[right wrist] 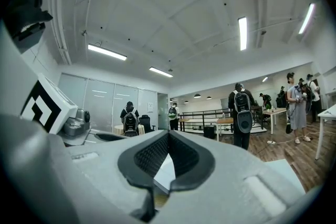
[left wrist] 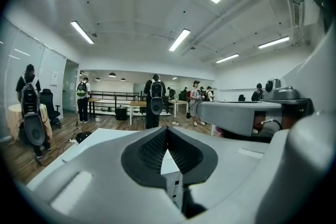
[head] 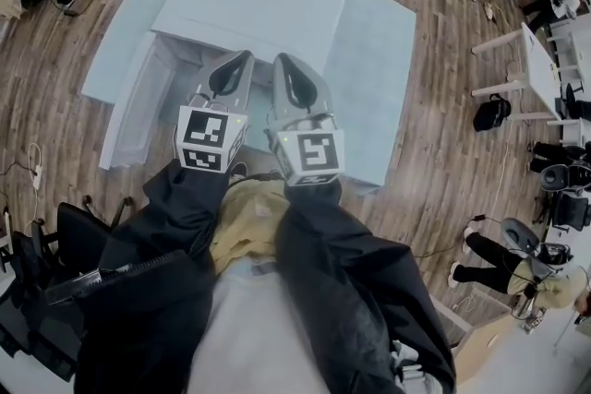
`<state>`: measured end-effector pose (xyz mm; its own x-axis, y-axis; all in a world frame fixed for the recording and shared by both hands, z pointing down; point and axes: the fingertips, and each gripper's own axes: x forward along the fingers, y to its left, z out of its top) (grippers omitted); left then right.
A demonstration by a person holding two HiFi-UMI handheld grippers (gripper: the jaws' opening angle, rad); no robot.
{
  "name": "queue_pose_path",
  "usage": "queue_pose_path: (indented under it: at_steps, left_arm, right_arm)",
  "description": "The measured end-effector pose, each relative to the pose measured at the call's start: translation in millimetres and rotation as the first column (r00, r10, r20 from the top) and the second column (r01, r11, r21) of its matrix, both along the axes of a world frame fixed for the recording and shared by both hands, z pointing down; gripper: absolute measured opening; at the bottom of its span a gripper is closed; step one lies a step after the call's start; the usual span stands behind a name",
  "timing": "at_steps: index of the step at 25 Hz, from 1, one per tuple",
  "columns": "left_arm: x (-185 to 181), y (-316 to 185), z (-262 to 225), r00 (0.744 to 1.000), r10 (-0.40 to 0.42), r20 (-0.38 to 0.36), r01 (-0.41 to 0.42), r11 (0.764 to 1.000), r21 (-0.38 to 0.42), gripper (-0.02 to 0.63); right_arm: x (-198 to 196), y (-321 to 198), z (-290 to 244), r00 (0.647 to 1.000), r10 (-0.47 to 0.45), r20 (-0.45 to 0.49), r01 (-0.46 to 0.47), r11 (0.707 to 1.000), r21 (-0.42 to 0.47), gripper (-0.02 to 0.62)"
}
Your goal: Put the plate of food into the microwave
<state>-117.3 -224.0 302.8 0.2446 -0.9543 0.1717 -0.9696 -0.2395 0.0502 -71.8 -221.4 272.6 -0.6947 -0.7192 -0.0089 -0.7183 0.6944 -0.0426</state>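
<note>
2 dark sleeves [head: 189,198] reach forward side by side, and each hand carries 1 gripper held about level. The left gripper [head: 246,56] and the right gripper [head: 281,58] both have their jaws pressed together on nothing. Under them sits 1 white microwave [head: 249,5], flat-topped and boxy, on 1 pale table [head: 379,78]. The plate of food shows in no view. Farther off, several people [left wrist: 156,102] stand among desks.

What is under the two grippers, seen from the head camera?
Below the left gripper and right gripper, both shut, a white flat surface shows over a pale blue mat. The spot directly beneath them is covered by the grippers themselves.
</note>
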Motion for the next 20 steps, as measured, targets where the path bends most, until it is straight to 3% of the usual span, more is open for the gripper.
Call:
queue_pose_path:
  at_steps: [20]
  left_arm:
    - [-2.7, -4.6, 6.5, 1.0, -0.007, -0.001, 0.007, 1.0, -0.02, -0.005]
  right_arm:
    - [-4.7, -6.2, 0.2, 1.0, 0.0, 0.009, 0.0, 1.0, -0.004, -0.006]
